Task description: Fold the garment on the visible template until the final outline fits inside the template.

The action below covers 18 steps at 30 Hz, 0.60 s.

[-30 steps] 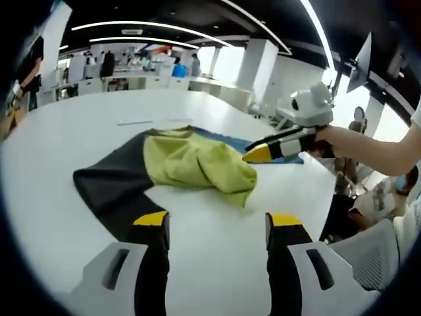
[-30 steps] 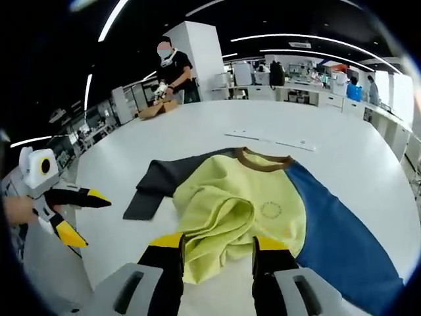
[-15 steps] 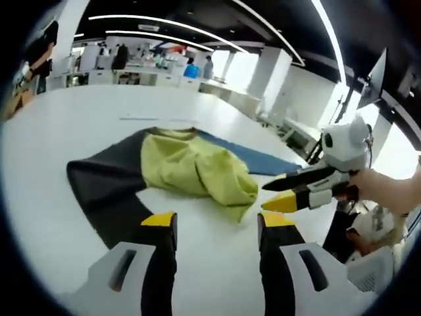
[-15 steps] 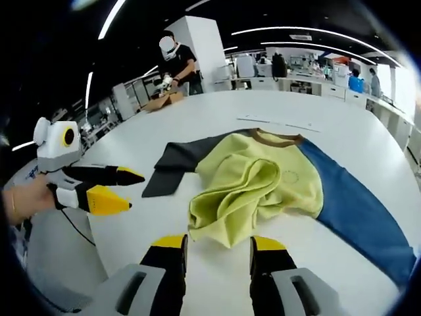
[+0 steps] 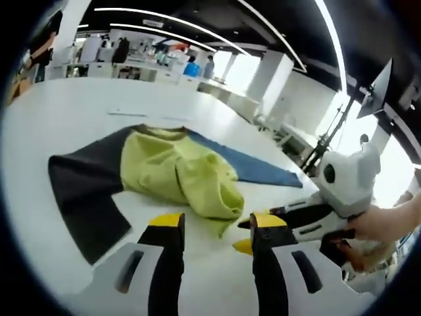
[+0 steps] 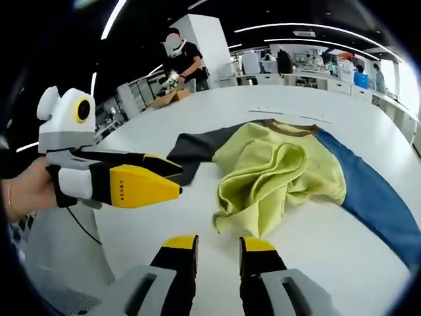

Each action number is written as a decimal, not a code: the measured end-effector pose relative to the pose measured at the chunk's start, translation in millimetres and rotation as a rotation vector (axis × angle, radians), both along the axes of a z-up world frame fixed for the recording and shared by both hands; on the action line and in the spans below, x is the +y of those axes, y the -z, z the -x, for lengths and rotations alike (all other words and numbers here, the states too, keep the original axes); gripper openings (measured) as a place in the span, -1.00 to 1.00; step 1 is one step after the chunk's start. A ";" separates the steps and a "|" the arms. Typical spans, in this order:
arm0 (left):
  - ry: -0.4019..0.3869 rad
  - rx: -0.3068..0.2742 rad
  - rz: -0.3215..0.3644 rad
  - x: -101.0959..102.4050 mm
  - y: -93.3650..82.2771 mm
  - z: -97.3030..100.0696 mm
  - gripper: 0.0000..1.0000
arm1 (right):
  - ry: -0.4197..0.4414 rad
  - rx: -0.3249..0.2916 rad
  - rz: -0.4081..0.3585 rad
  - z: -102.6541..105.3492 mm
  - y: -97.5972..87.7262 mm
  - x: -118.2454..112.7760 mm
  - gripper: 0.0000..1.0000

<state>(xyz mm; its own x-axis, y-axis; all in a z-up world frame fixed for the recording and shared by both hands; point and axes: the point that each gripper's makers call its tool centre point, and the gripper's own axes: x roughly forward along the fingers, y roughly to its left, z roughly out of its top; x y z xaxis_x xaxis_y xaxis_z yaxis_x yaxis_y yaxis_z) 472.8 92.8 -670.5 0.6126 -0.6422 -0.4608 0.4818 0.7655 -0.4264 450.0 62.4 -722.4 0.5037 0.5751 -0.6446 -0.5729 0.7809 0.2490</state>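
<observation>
Garment [image 5: 177, 174] crumpled on white table [image 5: 59, 118], both grippers [image 5: 216, 224] [image 6: 219, 247] apart, empty, w/ cardboard box [image 6: 164, 100] behind.

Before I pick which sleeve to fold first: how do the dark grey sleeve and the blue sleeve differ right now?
The dark grey sleeve lies on the left gripper's side, the blue sleeve on the far side from it. The grey one shows a squared cuff end; the blue one's end runs to the edge of the right gripper view. Both lie flat on the white table, spread out from the bunched yellow-green body.

Soft matt cloth garment [image 6: 279, 172]
</observation>
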 end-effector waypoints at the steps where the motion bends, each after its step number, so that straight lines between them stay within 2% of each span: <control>1: 0.001 0.000 0.000 -1.6 0.4 -0.4 -0.36 | -0.002 -0.003 0.002 -0.5 0.6 1.3 -0.66; 12: 0.003 0.025 -0.022 -16.8 9.9 -6.2 -0.43 | 0.044 -0.028 0.007 -12.0 6.0 3.7 -0.83; 18: -0.033 0.066 -0.013 -22.9 14.3 -12.7 -0.49 | 0.063 -0.030 -0.009 -13.9 7.1 6.6 -0.79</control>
<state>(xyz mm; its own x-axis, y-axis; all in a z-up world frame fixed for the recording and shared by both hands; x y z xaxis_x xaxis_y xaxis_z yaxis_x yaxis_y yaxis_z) 485.6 69.9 -684.8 0.6016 -0.6157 -0.5089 0.4273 0.7863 -0.4463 463.9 68.9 -729.5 0.5581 0.5475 -0.6235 -0.5301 0.8134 0.2397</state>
